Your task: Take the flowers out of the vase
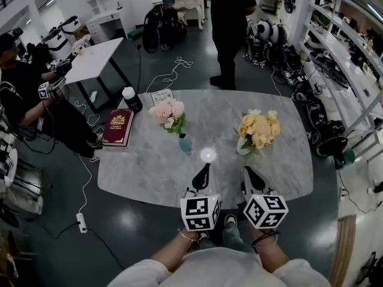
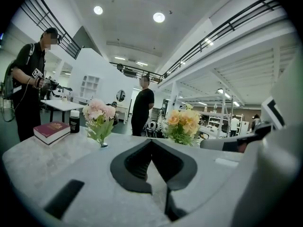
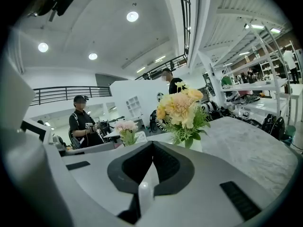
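Pink flowers stand in a small teal vase left of the table's middle. Yellow flowers stand in a white vase to the right. In the left gripper view the pink flowers are ahead to the left and the yellow flowers ahead to the right. The yellow flowers loom just beyond the jaws in the right gripper view, with the pink flowers farther off. My left gripper and right gripper hover over the table's near edge, both shut and empty.
A red book and a dark bottle with a white cap sit at the left end of the grey marble table. A person in black stands beyond the table. Another person with grippers stands at the left.
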The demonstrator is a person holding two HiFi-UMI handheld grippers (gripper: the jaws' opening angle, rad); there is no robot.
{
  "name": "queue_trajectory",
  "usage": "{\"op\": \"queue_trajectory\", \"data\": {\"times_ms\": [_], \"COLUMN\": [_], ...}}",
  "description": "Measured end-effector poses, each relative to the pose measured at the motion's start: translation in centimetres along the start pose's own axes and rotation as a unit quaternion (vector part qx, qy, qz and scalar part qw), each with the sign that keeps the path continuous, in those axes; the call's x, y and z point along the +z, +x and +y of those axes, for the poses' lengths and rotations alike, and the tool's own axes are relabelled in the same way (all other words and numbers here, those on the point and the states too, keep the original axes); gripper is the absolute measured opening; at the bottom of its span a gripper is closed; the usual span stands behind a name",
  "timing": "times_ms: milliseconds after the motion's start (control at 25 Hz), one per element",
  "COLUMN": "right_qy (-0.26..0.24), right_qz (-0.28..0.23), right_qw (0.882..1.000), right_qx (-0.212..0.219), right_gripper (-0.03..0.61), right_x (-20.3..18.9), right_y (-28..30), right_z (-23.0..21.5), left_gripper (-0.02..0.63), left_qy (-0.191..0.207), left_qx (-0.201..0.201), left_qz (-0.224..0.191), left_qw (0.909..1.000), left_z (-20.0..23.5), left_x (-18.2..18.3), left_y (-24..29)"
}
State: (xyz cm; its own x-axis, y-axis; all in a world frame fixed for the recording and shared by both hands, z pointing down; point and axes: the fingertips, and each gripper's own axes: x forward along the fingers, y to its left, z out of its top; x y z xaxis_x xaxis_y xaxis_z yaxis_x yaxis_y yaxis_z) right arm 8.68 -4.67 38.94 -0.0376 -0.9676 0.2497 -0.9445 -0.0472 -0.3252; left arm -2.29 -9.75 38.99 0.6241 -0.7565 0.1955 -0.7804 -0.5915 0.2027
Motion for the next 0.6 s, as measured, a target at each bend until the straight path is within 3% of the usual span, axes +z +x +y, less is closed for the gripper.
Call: {"op": "queue_trajectory", "data": {"times_ms": [280, 440, 600], "right_qy": [-0.003, 0.003, 0.012], "right_qz": [0.003, -0.001, 0.0], "right_qw": [1.0, 1.0, 1.0], "right_qx": [-0.003, -0.013, -0.023], "right_gripper": [0.005, 0.005, 0.005], "right_x": [1.0, 1.3, 1.2], "right_y": [-0.2, -0.5, -0.8], "right_z": [-2.3, -4.1, -5.6], "left_gripper": [0.002, 0.002, 0.002], "left_qy": [0.001, -0.018, -0.013], "left_qx": [0.015, -0.015, -0.025], "left_qz": [0.007, 0.013, 0.017], "left_qw": [0.9999, 0.9996, 0.9994], "left_z": [-1.3, -3.0, -3.7], "left_x": [-0.4, -0.9, -1.3], "left_y": [1.5, 2.5, 3.4]}}
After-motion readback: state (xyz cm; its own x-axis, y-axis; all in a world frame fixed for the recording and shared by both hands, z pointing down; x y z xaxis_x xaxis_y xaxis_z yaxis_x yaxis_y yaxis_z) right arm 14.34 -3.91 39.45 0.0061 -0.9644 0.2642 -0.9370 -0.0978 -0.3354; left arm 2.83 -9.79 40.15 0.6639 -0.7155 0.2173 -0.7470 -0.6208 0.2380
